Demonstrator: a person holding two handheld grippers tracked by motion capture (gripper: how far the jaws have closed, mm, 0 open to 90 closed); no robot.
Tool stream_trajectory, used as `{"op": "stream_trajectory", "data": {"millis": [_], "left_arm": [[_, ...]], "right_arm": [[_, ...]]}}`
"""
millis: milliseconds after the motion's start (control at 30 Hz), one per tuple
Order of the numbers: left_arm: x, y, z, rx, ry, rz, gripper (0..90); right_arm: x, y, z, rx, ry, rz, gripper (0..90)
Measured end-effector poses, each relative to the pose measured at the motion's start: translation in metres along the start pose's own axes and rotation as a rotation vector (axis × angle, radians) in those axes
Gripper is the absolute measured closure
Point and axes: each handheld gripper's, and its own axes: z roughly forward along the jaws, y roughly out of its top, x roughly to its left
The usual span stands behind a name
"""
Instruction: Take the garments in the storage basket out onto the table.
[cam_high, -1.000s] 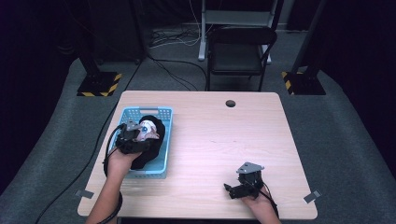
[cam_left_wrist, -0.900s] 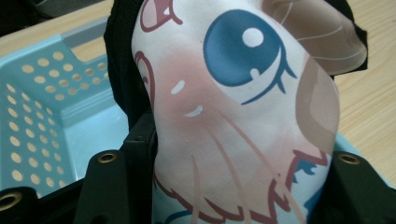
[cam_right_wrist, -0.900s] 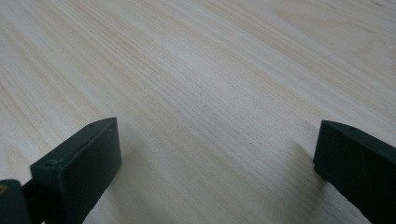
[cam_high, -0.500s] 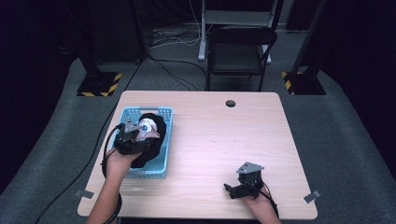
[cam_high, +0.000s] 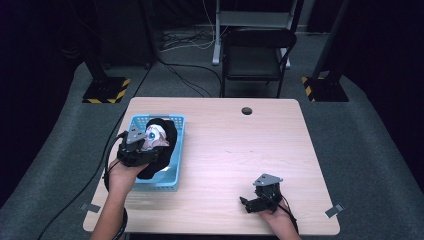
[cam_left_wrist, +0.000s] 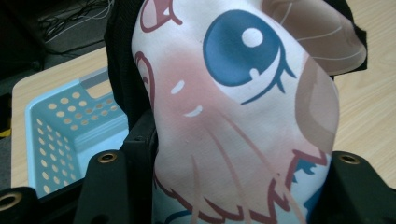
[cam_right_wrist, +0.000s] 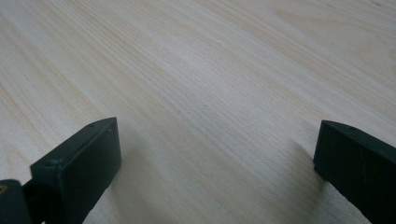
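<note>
A black cloth with a printed cartoon face (cam_high: 162, 131) hangs partly out of a light blue perforated basket (cam_high: 176, 172) on the left of the wooden table. My left gripper (cam_high: 151, 144) is shut on this cloth. In the left gripper view the blue printed eye and pink face of the cloth (cam_left_wrist: 233, 93) bulge up between the two jaws of the left gripper (cam_left_wrist: 224, 186), with the basket (cam_left_wrist: 60, 121) below and to the left. My right gripper (cam_high: 245, 202) rests low on the table near its front edge, open, and the right gripper (cam_right_wrist: 215, 154) has bare wood between its jaws.
The table (cam_high: 240, 150) has a small round hole (cam_high: 246, 110) near its far edge. A black folding chair (cam_high: 255, 55) stands behind the table. Striped stand bases (cam_high: 105, 92) sit on the grey floor at either side.
My left gripper has risen a little with the cloth, pulling it higher above the basket. The right gripper has not moved.
</note>
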Motion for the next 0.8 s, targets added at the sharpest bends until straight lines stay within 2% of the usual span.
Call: {"op": "stream_trajectory", "data": {"millis": [567, 800], "left_arm": [[-0.025, 0.011, -0.011, -0.024, -0.049, 0.075, 41.8], [-0.036, 0.014, -0.012, -0.025, -0.083, 0.105, 41.8]], "right_arm": [[0.0, 0.0, 0.0, 0.0, 0.0, -0.001, 0.2], [0.0, 0.0, 0.0, 0.0, 0.0, -0.001, 0.2]]}}
